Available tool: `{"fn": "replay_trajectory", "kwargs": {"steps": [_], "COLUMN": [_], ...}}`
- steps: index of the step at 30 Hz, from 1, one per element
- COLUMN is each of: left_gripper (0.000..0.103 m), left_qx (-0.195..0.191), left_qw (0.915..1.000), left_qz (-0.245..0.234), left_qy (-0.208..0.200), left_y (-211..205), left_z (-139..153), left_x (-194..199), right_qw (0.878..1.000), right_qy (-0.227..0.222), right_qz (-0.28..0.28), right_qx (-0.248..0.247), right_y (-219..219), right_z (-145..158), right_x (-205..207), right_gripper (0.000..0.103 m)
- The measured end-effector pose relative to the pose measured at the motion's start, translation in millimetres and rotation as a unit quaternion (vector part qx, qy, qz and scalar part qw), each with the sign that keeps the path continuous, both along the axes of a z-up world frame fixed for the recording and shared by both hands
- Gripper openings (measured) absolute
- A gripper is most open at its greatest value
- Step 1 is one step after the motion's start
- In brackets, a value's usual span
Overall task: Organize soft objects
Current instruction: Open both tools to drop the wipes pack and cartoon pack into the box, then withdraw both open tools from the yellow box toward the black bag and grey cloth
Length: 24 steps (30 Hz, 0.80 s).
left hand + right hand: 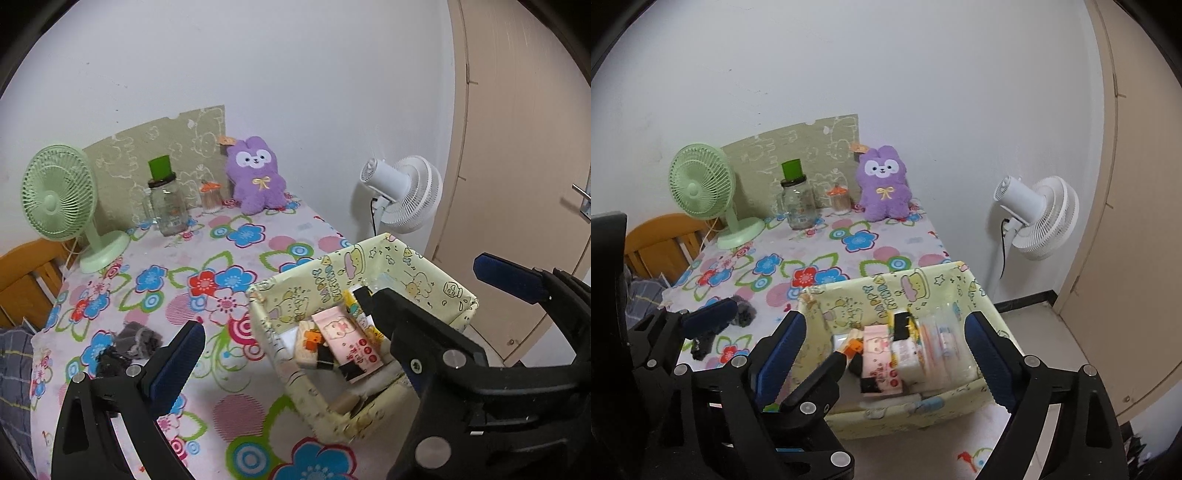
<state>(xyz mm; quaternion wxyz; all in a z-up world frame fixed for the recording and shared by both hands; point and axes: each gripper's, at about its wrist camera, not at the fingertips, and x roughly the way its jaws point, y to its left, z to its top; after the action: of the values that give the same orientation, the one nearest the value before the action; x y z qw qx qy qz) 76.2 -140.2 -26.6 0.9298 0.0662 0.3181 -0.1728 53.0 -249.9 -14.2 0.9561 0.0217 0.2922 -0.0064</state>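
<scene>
Right wrist view puts your right hand-held gripper (886,319) nearest. Its blue-padded jaws are spread wide with nothing pressed between them, and it hangs just above the pale yellow cartoon-printed box (923,288).

Your left hand-held gripper (277,314) sits just to its left, also spread apart and empty. Its right finger reaches over the inside of the box and its left finger stays outside, so the box's left wall stands between them.

Below both hand-held grippers, inside the box, a pink printed packet (347,343), a cream block with an orange figure (308,343) and a clear plastic pack (942,343) lie crowded together.

Left of your left hand-held gripper, a dark grey fuzzy fabric bundle (136,339) lies on the table's flower-patterned tablecloth (229,258). It is outside the box, near it but not touching.

Well ahead of both hand-held grippers, at the table's far edge, a purple plush bunny (256,177) sits upright against the wall. To its left stand a small orange-lidded jar (210,199), a clear glass jar with a green cup on top (168,210) and a mint green desk fan (59,195), all in front of a green printed board (147,144).

Ahead and to the right, off the table, a white fan (402,192) stands by a beige door (517,147).
</scene>
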Motion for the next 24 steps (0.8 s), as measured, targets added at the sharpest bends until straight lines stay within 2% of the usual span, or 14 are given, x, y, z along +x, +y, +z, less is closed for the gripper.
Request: {"fn": "replay_trajectory", "kwargs": {"steps": [4, 24], "left_gripper": [0.103, 0.103], "left_qx": [-0.006, -0.004], "left_qw": [0.9999, 0.9976], "left_qz": [0.008, 0.056], "left_qy": [-0.011, -0.042], "left_y": [15, 81], "left_z": [5, 17], "left_x": [-10, -39], "right_qw": [1.000, 0.998], "right_qy": [-0.009, -0.035], "right_qz": [0.007, 0.047], "right_qx": [-0.001, -0.005], "right_y": [13, 83], "right_z": [4, 14], "right_x": [-8, -27], "right_gripper": [0.094, 0.099]}}
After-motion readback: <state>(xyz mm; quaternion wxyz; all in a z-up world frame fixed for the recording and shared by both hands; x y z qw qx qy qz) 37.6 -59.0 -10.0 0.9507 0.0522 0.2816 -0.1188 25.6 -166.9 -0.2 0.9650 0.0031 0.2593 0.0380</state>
